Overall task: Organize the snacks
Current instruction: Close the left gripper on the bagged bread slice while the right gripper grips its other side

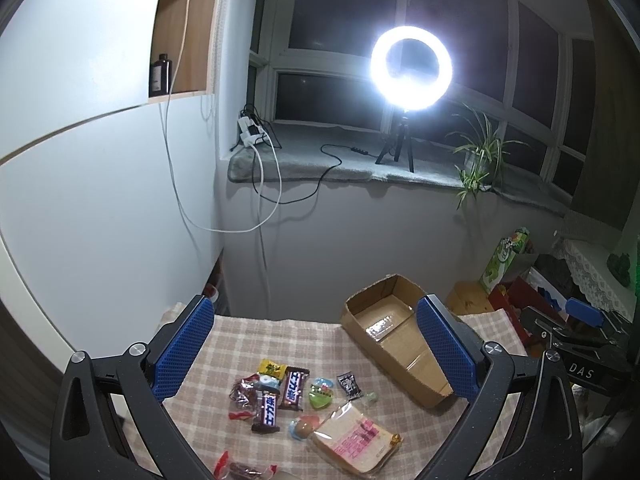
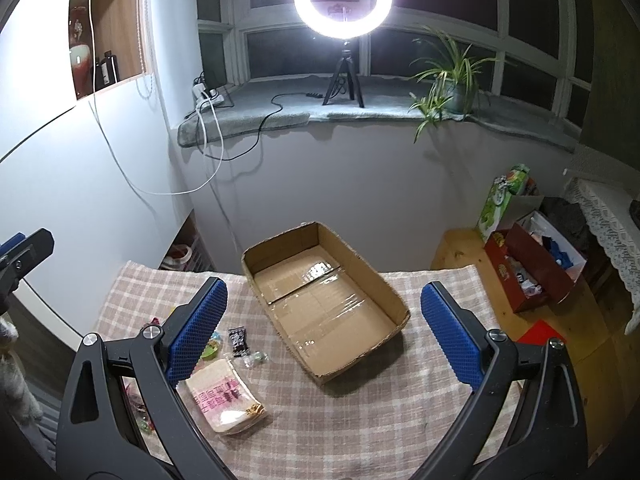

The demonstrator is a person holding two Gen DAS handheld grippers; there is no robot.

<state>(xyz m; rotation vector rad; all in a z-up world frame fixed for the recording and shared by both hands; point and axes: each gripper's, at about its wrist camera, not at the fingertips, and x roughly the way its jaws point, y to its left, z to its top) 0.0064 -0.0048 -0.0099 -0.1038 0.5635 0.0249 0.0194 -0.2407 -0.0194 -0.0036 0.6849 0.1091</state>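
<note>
On the checked cloth (image 1: 248,332) the snacks (image 1: 288,392) lie loose beside our empty cardboard box (image 2: 320,304), left gripper (image 1: 316,344) and right gripper (image 2: 324,328) both spread wide holding nothing, so we judge sorting unstarted: first pick needed.

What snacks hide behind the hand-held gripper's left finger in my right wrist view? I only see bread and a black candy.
Observer: The left wrist view shows a chocolate bar, with a second bar beside it, left of the bread.
Visitor: Anything else there?
Observer: A yellow candy lies just beyond the bars, toward the window.
Visitor: Is the other hand holding something?
Observer: No, the left hand-held gripper is open, with nothing between its fingers.
</note>
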